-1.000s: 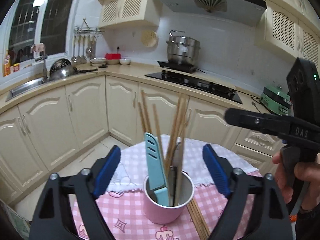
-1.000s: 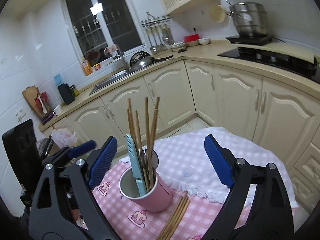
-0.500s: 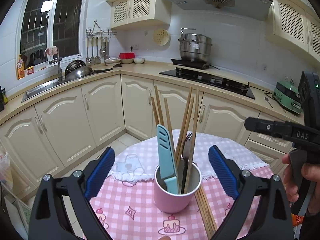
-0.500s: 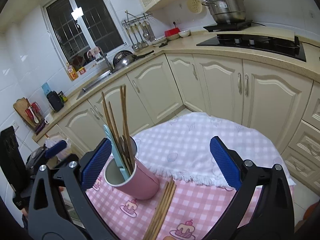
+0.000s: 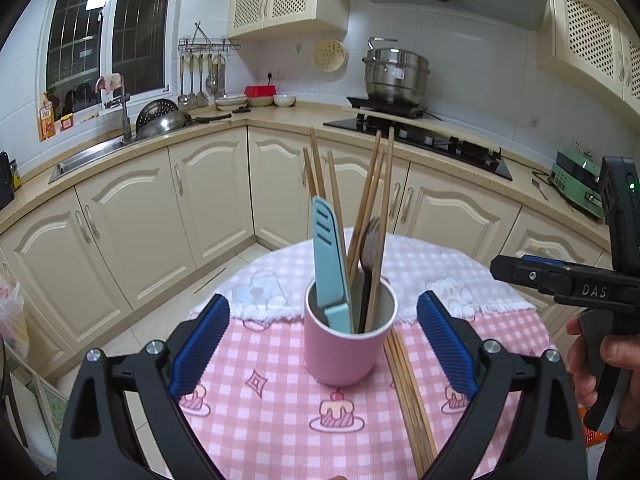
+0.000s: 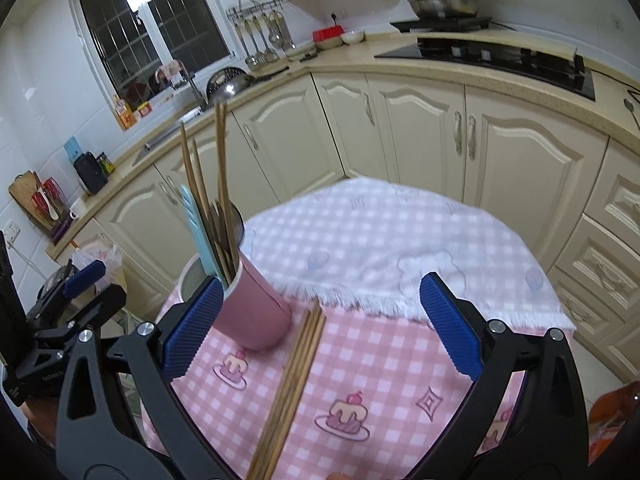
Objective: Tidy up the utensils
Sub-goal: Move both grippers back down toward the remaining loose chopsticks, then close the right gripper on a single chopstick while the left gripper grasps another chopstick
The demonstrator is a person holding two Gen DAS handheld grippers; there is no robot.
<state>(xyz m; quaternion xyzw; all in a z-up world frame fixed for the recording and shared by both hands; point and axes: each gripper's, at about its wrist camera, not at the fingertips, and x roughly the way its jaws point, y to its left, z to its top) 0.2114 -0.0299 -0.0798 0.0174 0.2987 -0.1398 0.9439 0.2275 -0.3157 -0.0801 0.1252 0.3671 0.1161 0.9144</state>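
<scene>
A pink cup (image 5: 340, 356) stands on the pink checked tablecloth (image 5: 260, 400). It holds several wooden chopsticks (image 5: 372, 208), a light blue knife (image 5: 328, 256) and a dark fork (image 5: 368, 248). My left gripper (image 5: 323, 320) is open, its blue pads wide on either side of the cup and short of it. A bundle of loose chopsticks (image 6: 296, 376) lies flat just right of the cup (image 6: 256, 312). My right gripper (image 6: 322, 304) is open above that bundle, with its left pad in front of the cup. Nothing is held.
A white checked towel (image 6: 380, 240) covers the far half of the round table. A hand holds the right gripper's handle (image 5: 560, 284) at the right of the left wrist view. Cream kitchen cabinets (image 5: 132, 240) and the floor lie beyond the table's edge.
Both grippers' jaws have spread a little wider. The right view has dropped and swung, so the cup now sits at its left pad and the loose chopsticks lie between the pads.
</scene>
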